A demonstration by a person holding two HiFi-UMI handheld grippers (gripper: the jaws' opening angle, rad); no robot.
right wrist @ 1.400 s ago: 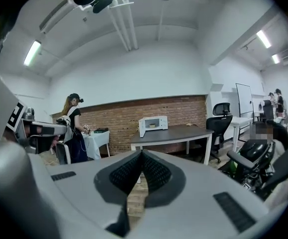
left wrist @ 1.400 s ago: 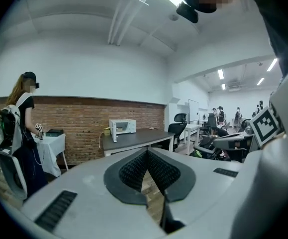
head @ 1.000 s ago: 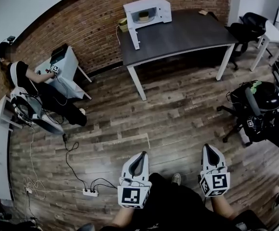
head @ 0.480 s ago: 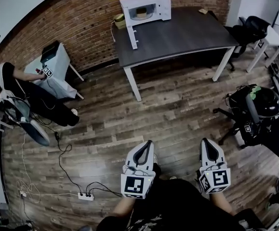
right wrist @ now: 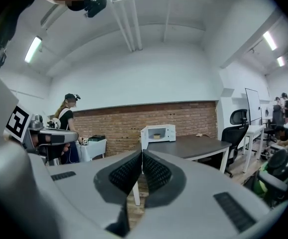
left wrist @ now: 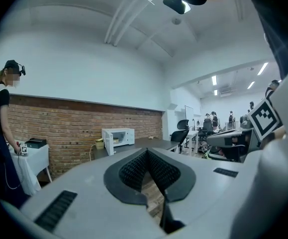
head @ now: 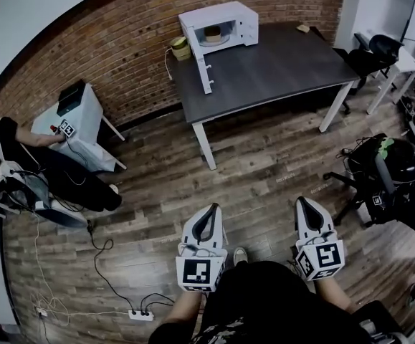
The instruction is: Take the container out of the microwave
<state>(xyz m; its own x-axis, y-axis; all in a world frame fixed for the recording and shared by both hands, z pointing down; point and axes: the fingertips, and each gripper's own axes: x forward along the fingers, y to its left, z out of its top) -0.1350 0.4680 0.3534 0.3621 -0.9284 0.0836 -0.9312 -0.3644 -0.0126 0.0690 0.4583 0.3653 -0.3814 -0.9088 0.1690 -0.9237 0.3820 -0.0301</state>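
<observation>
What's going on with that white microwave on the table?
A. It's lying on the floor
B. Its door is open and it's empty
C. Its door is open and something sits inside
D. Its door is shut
C: the microwave has its door swung wide open, and a small container sits inside.

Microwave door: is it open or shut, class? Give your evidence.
Open. The door swings out over the table, and the container shows inside.

Office: desk (head: pixel 279 67), swivel chairs (head: pixel 368 60)
</observation>
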